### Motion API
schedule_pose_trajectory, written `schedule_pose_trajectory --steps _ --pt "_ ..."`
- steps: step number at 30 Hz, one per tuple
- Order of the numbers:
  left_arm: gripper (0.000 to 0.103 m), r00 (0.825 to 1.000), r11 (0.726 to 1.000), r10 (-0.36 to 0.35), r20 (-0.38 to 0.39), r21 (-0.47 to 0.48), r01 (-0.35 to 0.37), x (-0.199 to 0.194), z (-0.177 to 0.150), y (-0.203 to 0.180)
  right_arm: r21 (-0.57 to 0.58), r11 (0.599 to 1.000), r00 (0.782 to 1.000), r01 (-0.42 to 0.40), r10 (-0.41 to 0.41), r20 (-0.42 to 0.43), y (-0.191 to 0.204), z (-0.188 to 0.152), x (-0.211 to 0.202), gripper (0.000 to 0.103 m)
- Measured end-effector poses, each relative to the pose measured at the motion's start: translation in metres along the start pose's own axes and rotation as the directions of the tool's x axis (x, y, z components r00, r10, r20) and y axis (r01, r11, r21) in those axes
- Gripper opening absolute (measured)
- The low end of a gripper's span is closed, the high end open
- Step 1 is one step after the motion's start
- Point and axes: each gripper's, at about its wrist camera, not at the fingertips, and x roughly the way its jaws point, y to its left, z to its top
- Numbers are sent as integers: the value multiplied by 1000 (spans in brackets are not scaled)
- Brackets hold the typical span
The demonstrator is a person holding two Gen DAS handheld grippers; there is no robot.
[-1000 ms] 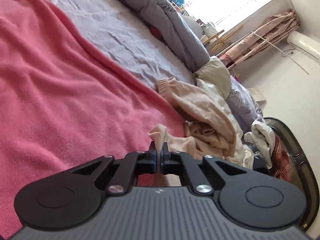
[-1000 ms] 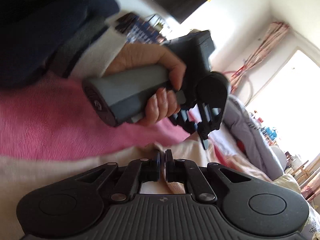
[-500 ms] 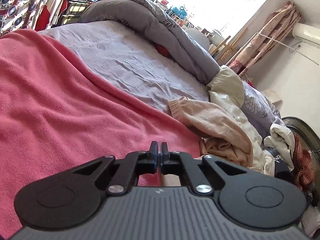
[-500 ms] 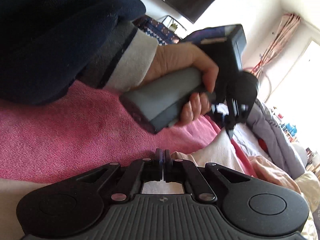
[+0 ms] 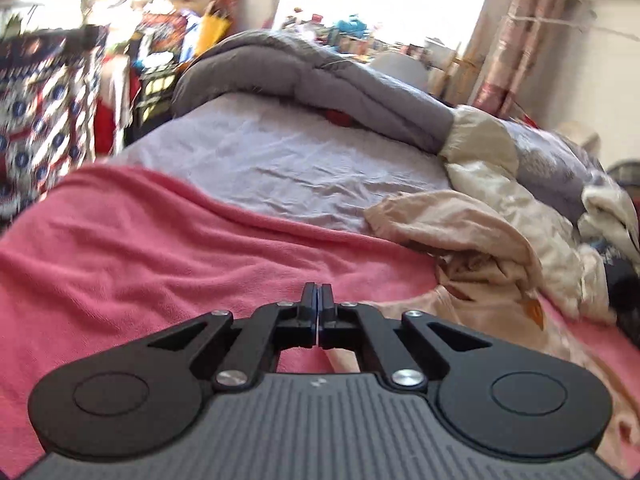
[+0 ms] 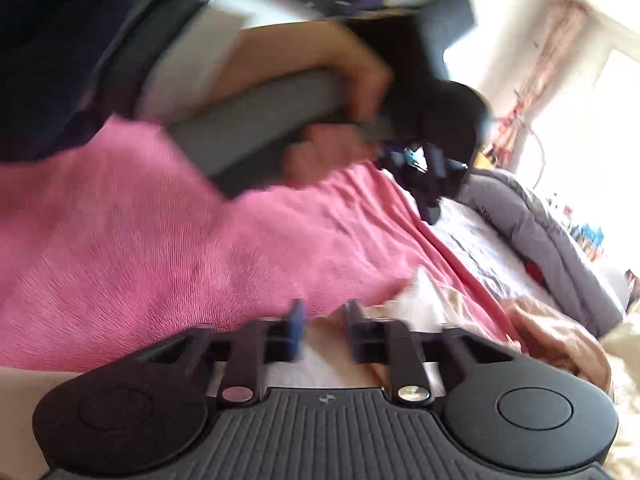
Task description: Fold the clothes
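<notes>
A cream garment (image 6: 432,296) lies flattened on the pink blanket (image 6: 160,248); its edge shows as the cream garment (image 5: 444,300) at the lower right of the left wrist view. My right gripper (image 6: 325,320) hovers just over it, jaws opening, the cloth under the gap and the pads off it. My left gripper (image 5: 317,300) is shut above the pink blanket (image 5: 160,248) with nothing seen hanging from it. In the right wrist view the left gripper (image 6: 432,196) is blurred and held up in a hand (image 6: 320,80).
A crumpled peach garment (image 5: 460,232) and a heap of pale clothes (image 5: 560,264) lie to the right. A lilac sheet (image 5: 280,160) and a rolled grey duvet (image 5: 320,76) fill the far bed. A dark sleeve (image 6: 60,60) is at upper left.
My right jaws, shut on the cream cloth before, have spread apart. The left gripper let go of the cream cloth, rose and rolled level, staying shut.
</notes>
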Motion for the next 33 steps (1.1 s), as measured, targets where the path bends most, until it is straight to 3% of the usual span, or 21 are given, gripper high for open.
schedule_pose_trajectory --steps 1,4,6,8,12,13,14,15,16,17,19,20,22,24,25,26,29,33 --pt "0 1000 999 -12 -12 46 12 -5 -7 -10 35 999 1000 19 -19 16 -9 -2 -15 81" --pt "0 997 991 -34 -69 126 42 -9 -33 -28 167 980 994 106 -105 -19 -46 -23 -55 82" --pt "4 992 973 46 -117 232 -18 -2 -55 -44 264 945 980 193 -174 -94 -80 -42 -65 81" --pt "4 981 927 153 -118 360 -102 1 -80 -56 345 891 952 296 -249 -176 -105 -61 -79 80" --pt "4 967 848 241 -87 503 -167 -20 -96 -66 453 776 897 438 -344 -278 -123 -148 -113 80" --pt "6 961 819 265 -81 544 -180 -25 -99 -68 472 754 888 457 -354 -294 -129 -174 -120 80" --pt "14 955 790 291 -59 578 -205 -28 -100 -70 491 739 886 461 -354 -301 -134 -202 -119 80" --pt "14 951 772 307 -35 593 -228 -31 -98 -71 511 726 887 461 -352 -300 -135 -217 -112 80" --pt "14 955 776 297 -11 586 -234 -35 -93 -72 535 717 894 447 -340 -291 -135 -222 -107 80" --pt "13 961 788 276 13 570 -234 -38 -87 -73 560 710 904 427 -324 -279 -135 -226 -106 80" --pt "17 982 810 186 21 562 -165 -38 -78 -78 601 703 925 381 -288 -248 -134 -225 -106 80" --pt "23 987 792 158 0 597 -127 -37 -79 -84 608 713 937 349 -265 -227 -131 -216 -105 80" --pt "27 986 715 162 -22 692 -103 -29 -93 -96 592 743 950 311 -235 -204 -121 -200 -97 80" --pt "25 984 626 179 -19 774 -99 -23 -111 -106 585 762 960 278 -206 -187 -118 -190 -91 80" --pt "24 983 600 183 4 792 -115 -22 -120 -108 596 763 968 250 -181 -173 -121 -184 -85 80" --pt "22 985 611 175 6 784 -113 -24 -123 -107 611 761 975 220 -154 -159 -124 -178 -78 80" --pt "21 991 682 127 -35 729 -61 -32 -126 -100 644 754 990 132 -75 -116 -135 -158 -54 80" --pt "22 994 702 111 -16 709 -68 -33 -131 -91 602 794 992 87 -16 -124 -130 -121 -7 80"
